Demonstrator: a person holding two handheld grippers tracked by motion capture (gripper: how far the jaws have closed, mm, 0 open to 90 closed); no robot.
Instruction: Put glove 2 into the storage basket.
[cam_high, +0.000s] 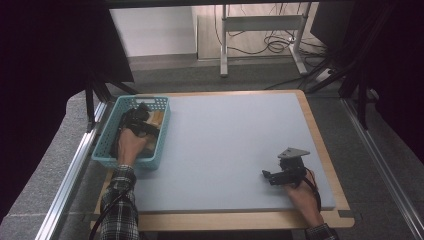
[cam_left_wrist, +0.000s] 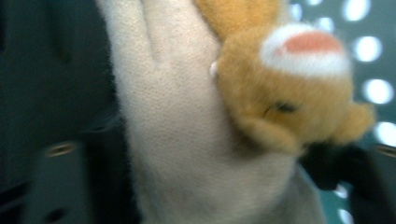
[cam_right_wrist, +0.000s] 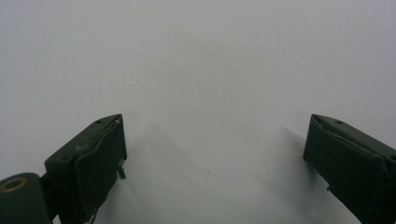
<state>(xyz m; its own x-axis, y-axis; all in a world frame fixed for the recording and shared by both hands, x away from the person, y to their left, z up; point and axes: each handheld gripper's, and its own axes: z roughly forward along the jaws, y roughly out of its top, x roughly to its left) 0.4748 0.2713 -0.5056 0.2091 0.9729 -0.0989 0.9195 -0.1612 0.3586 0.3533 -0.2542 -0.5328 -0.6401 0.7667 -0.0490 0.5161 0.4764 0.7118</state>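
Inside the turquoise basket (cam_high: 111, 134) at the table's left edge, a plush toy (cam_left_wrist: 201, 121) is lying, cream-bodied with an orange-brown head and a white-and-pink patch. Seen from the left gripper view, the toy is pressing up close against the camera, blurred, with the basket's perforated wall showing as bright dots behind it. The left gripper (cam_high: 136, 122) is reaching down into the basket from the near side, the person's left hand (cam_high: 129, 146) wrapped around it and a plaid sleeve (cam_high: 118, 202) trailing back toward the bottom edge. Dark jaw parts are sitting on either side of the toy's cream body, but whether they are squeezing it I cannot tell.

Well apart, on the right side of the grey mat (cam_high: 230, 145), the right gripper (cam_high: 267, 175) is resting low over the surface in the person's right hand (cam_high: 302, 195), pointing leftward, its grey three-cornered plate (cam_high: 293, 152) on top. From its own view, its jaws are standing wide apart above bare mat, with nothing between them.

A wooden tabletop (cam_high: 330, 165) is framing the mat.
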